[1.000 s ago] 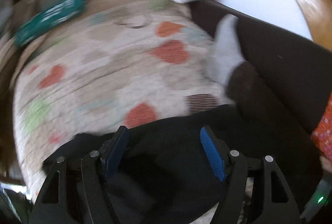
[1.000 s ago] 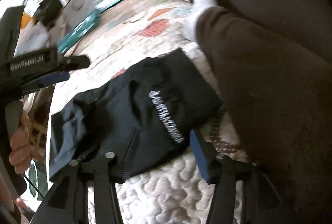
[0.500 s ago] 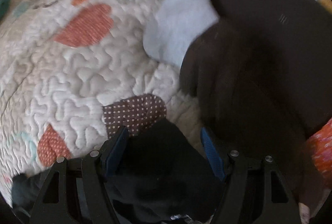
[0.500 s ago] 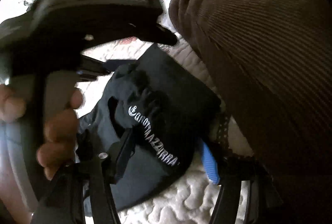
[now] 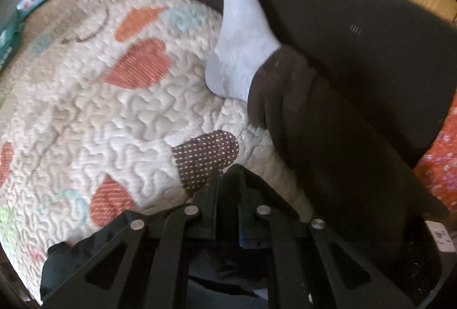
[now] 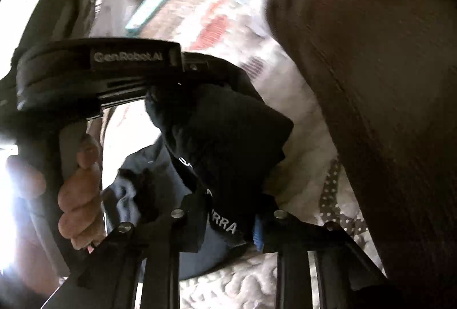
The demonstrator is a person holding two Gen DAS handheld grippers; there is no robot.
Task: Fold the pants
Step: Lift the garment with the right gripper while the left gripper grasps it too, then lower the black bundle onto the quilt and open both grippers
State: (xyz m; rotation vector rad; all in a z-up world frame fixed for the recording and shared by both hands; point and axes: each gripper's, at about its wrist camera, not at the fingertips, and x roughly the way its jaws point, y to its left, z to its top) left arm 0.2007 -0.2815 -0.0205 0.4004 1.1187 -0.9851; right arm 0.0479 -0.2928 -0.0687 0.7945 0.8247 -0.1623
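Black pants (image 6: 228,143) lie bunched on the quilt (image 5: 120,120), both the left gripper (image 5: 227,200) and right gripper (image 6: 228,220) pinched onto them; lift evenly, keeping the edges aligned over the quilt.

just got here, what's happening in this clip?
A person sitting on a quilt is folding black pants with two handheld grippers. Both are clamped on the fabric: the left gripper pinches a corner near the person's leg, and the right gripper grips the part with white lettering. The pants hang bunched between them, partly lifted off the quilt, so the fold is mid-way.
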